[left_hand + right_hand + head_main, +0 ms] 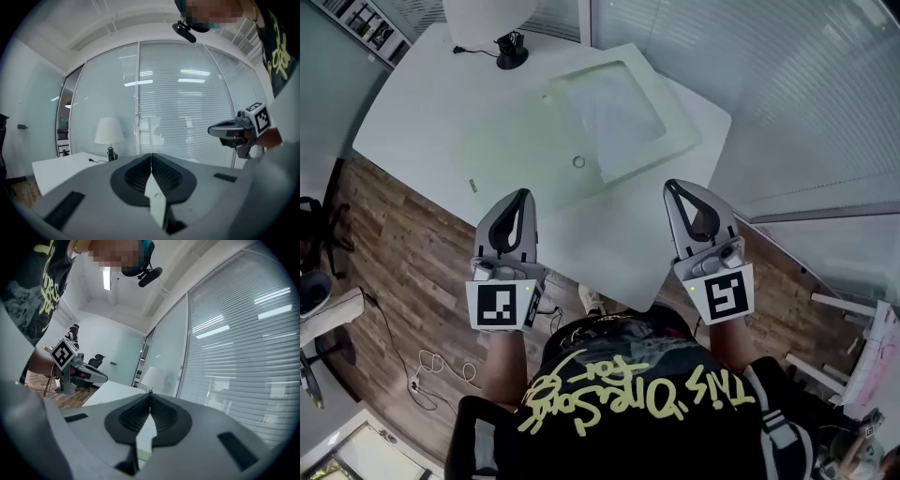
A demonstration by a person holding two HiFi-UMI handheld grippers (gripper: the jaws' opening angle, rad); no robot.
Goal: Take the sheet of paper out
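One white table (403,112) carries one lamp with a white shade and a black foot (487,14) at its far edge. There are two grey grippers. The left gripper (523,195) hangs over the table's near edge, jaws pressed together, holding nothing. On the table's middle lies one pale green translucent plastic folder (516,141), with one white sheet of paper (614,108) inside its right half. The right gripper (672,186), also clenched and empty, hangs over the table's near right edge. Free tabletop shows on the table's left side.

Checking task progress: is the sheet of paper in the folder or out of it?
In, it seems: the sheet lies wholly within the pale green folder's outline, flat on the table.
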